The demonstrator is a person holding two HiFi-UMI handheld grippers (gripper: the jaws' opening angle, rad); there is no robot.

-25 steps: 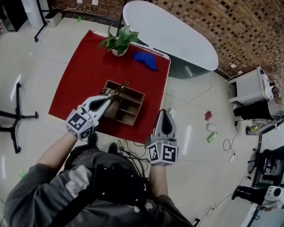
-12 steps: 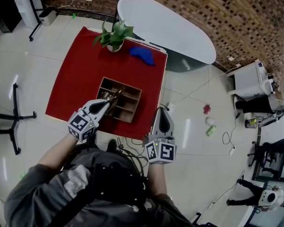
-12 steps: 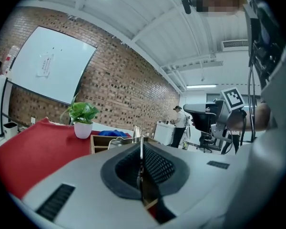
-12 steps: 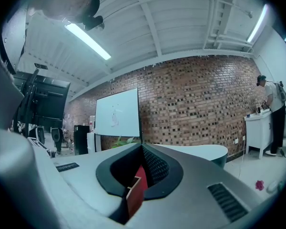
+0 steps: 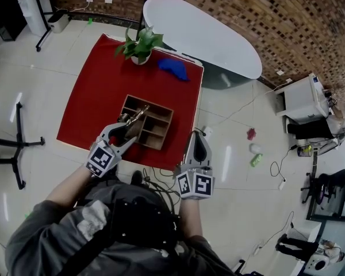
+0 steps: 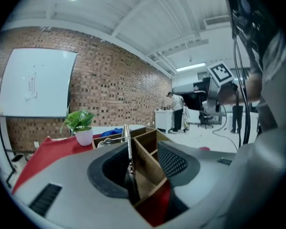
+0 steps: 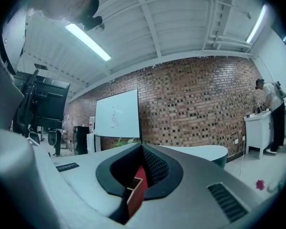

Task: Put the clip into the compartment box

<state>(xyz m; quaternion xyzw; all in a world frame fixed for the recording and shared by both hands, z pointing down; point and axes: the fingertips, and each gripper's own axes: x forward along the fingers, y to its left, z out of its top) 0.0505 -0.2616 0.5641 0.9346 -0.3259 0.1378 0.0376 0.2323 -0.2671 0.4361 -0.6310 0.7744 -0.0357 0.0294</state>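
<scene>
The wooden compartment box (image 5: pixel 168 125) sits on the red cloth (image 5: pixel 103 85) near its front edge. The metal clip (image 5: pixel 135 117) stands tilted in the box's near-left part, sticking up above the rim. My left gripper (image 5: pixel 128 129) is just in front of it, its jaws opening wide. In the left gripper view the clip (image 6: pixel 128 147) leans by the left pad, the right pad stands well apart, and the box (image 6: pixel 145 135) shows between them. My right gripper (image 5: pixel 199 135) hangs off the table's front right corner, shut and empty; its own view shows a box corner (image 7: pixel 133 194) beyond its tips (image 7: pixel 142 147).
A potted plant (image 5: pixel 139 46) and a blue object (image 5: pixel 172 68) sit at the far edge of the cloth. A white oval table (image 5: pixel 207 39) stands behind. A chair base (image 5: pixel 11 148) is on the floor to the left, and cables trail near my feet.
The left jaws, shut on the clip in both earlier frames, have spread open and the clip now rests in the box. The right gripper has barely moved.
</scene>
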